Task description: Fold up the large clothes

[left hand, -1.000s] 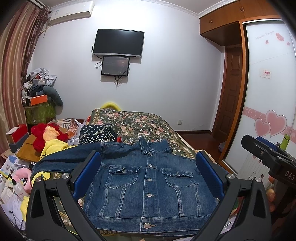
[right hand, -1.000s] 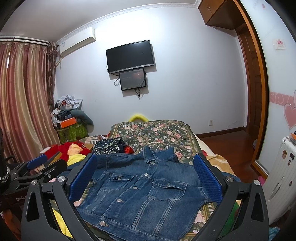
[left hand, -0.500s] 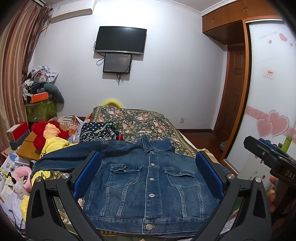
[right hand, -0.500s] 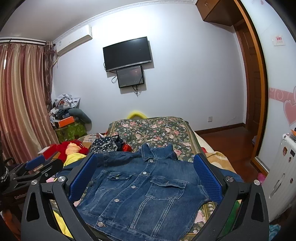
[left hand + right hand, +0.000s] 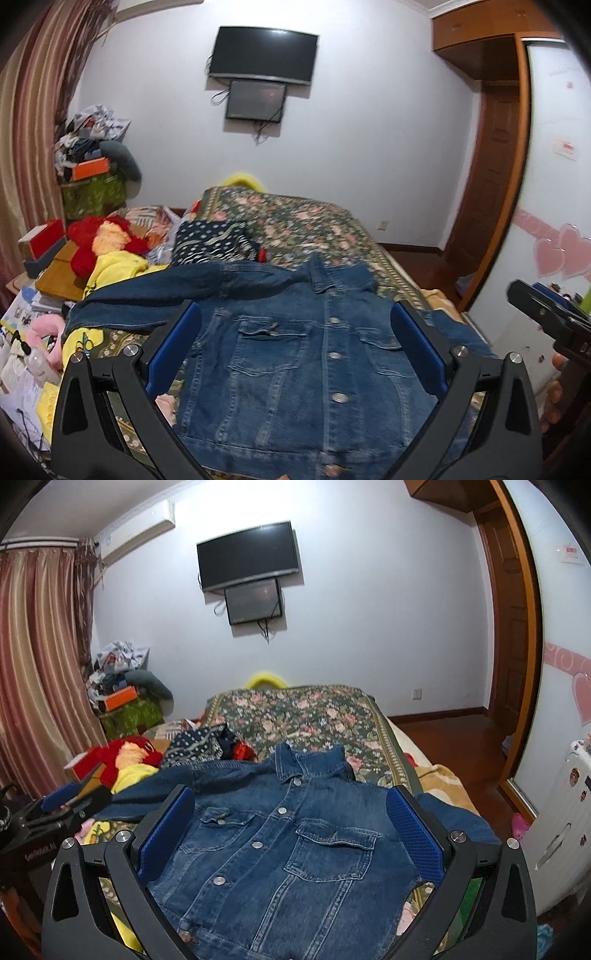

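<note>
Denim jacket [image 5: 295, 362] lies buttoned, front up, on the bed [image 5: 295, 221] | collar away from both tongs | left tongs [image 5: 295, 350] and right tongs [image 5: 291, 830] gape empty above the hem | outstretched sleeve [image 5: 155, 295] nearer the left.

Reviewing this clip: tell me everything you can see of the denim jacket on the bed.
The denim jacket is dark blue, of heavy-looking denim, and lies front up and buttoned on the floral bedspread, collar toward the far wall. It has metal buttons down the placket and two flapped chest pockets. One sleeve stretches out sideways toward the clutter beside the bed; the other runs off toward the bed's opposite edge. It is not yet folded. The left claw and right claw hover open above it, touching nothing.
</note>
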Motion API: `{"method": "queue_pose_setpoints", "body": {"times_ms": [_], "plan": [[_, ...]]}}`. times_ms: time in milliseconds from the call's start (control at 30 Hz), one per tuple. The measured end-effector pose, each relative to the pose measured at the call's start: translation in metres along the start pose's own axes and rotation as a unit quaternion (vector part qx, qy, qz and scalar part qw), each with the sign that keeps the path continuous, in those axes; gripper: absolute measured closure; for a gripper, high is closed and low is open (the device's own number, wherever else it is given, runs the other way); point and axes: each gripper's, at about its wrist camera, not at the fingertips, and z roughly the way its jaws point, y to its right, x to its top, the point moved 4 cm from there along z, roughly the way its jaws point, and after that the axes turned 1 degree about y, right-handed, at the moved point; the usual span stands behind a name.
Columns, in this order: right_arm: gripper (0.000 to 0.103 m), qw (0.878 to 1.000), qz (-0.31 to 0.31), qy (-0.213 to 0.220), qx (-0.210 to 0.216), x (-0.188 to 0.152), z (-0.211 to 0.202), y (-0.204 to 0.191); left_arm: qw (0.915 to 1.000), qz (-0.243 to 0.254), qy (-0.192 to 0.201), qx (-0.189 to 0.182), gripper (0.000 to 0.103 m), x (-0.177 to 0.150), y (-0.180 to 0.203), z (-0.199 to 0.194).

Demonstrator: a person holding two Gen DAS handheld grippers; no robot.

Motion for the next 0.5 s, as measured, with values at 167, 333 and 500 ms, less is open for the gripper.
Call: {"method": "queue_pose_setpoints", "body": {"times_ms": [167,333,500], "plan": [[0.000,0.999,-0.008,-0.035,-0.014,-0.001,0.038,0.003,0.9986,-0.017,-0.019,0.046,0.000,0.002,-0.039,0.037],[0.000,0.996,0.001,-0.084,-0.043,-0.009,0.078,0.012,0.9920,-0.017,-0.028,0.122,0.000,-0.002,-0.090,0.074],[0.000,0.989,0.018,-0.138,-0.050,-0.026,0.113,0.022,0.9842,-0.006,-0.067,0.164,0.000,-0.017,-0.132,0.115]]}}
